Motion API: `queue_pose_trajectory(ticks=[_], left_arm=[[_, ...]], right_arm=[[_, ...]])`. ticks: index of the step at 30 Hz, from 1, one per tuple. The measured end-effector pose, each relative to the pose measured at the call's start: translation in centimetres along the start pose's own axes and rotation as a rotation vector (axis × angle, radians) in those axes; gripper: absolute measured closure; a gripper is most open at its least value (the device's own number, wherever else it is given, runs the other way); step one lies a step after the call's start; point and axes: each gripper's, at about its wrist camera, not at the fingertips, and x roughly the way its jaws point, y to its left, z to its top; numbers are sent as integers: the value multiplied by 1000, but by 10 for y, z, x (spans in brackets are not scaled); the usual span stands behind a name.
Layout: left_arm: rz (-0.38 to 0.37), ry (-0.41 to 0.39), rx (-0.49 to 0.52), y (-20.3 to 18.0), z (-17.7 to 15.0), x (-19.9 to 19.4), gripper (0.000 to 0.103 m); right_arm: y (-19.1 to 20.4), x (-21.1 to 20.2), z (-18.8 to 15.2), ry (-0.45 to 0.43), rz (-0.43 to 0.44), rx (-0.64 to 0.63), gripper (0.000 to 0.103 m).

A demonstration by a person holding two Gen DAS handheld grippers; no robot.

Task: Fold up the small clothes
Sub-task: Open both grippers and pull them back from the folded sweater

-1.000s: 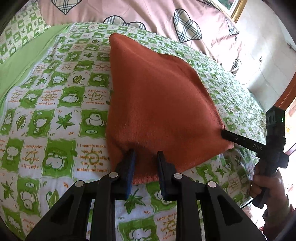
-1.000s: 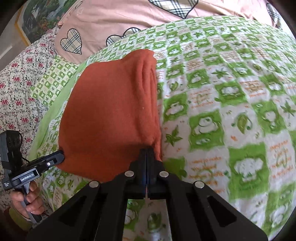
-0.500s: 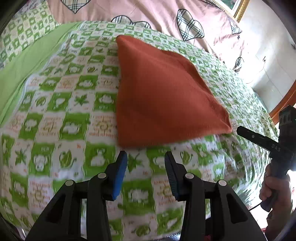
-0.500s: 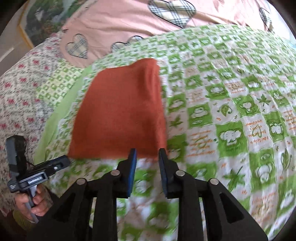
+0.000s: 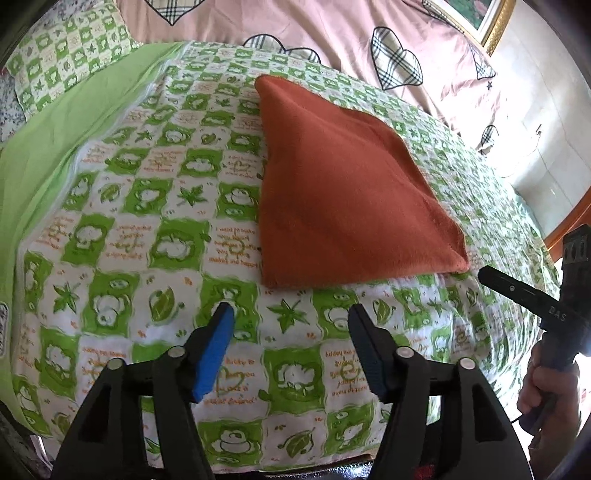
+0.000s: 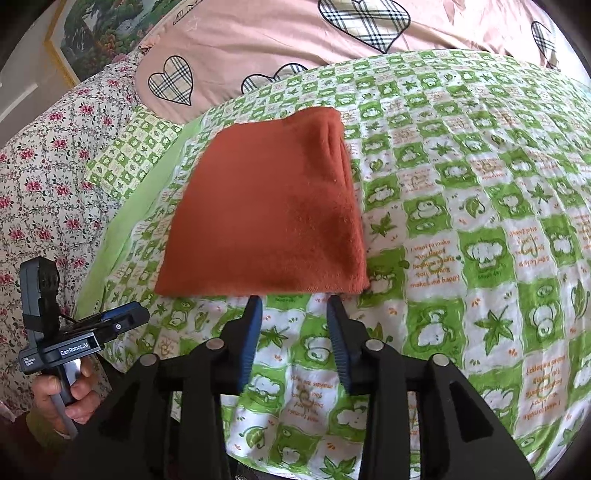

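A rust-orange folded cloth (image 5: pixel 343 192) lies flat on the green-and-white checked bedspread (image 5: pixel 147 206). It also shows in the right wrist view (image 6: pixel 269 218), with layered folds along its right edge. My left gripper (image 5: pixel 290 314) is open and empty, just short of the cloth's near edge. My right gripper (image 6: pixel 293 304) is open and empty, its tips right at the cloth's near edge. The right gripper also shows at the cloth's right corner in the left wrist view (image 5: pixel 487 275). The left gripper shows at lower left in the right wrist view (image 6: pixel 125 319).
A pink quilt with checked hearts (image 5: pixel 332 33) lies at the back. A plain green sheet (image 5: pixel 55 136) and a floral cover (image 6: pixel 40 177) lie to the left. A framed picture (image 6: pixel 96 33) hangs on the wall behind the bed.
Both grippers let go of the cloth's near edge, opened, and pulled back. The cloth now lies flat on the bedspread.
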Motion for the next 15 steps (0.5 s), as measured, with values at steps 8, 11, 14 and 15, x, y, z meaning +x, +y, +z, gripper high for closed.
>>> queue_pose_trajectory(ticks=[8, 11, 14, 15], left_arm=[[82, -18, 10, -3, 24, 2, 23], [105, -20, -3, 0, 35, 6, 22], [165, -30, 17, -4, 44, 9, 20], [186, -34, 27, -6, 46, 10, 20]], right_arm=[[0, 10, 17, -2, -7, -25, 46], [-6, 12, 26, -10, -2, -7, 46], [-5, 16, 35, -6, -16, -15, 37], [-4, 17, 37, -4, -15, -18, 34]])
